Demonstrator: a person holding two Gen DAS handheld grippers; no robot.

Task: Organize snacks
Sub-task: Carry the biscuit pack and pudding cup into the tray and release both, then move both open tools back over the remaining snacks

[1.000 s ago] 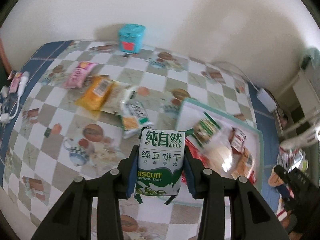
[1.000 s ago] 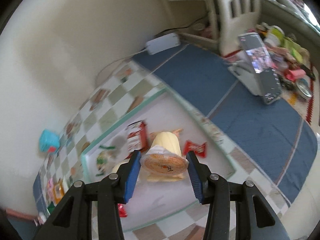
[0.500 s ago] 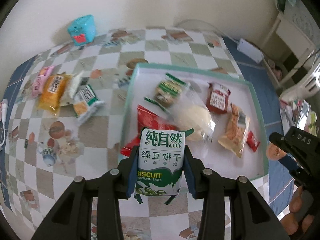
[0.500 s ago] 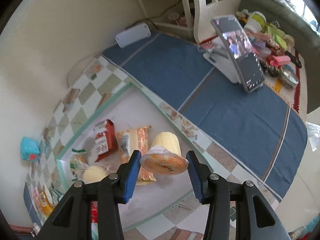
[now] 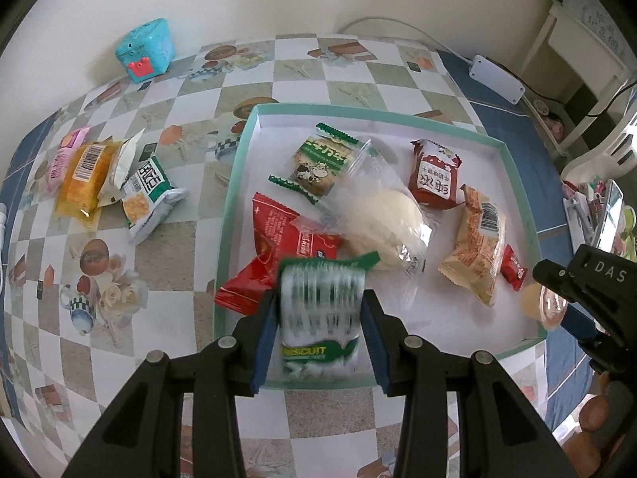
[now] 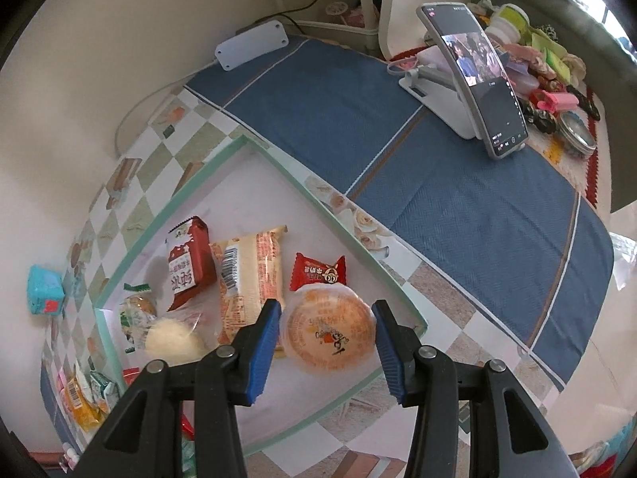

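We are seeing the green-and-white biscuit packet [image 5: 320, 310], blurred, lying between the left gripper [image 5: 320, 338]'s parted jaws, over the mint-rimmed white tray [image 5: 235, 183]. The right gripper [image 6: 326, 342]'s jaws are standing wide, the round orange-lidded jelly cup [image 6: 328, 328] sitting on the tray between them, seemingly untouched.

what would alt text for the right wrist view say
The right gripper has its blue pads spread either side of an orange-lidded jelly cup lying in a green-rimmed tray, beside other wrapped snacks. Beyond the tray, a phone on a stand sits on a blue cloth.
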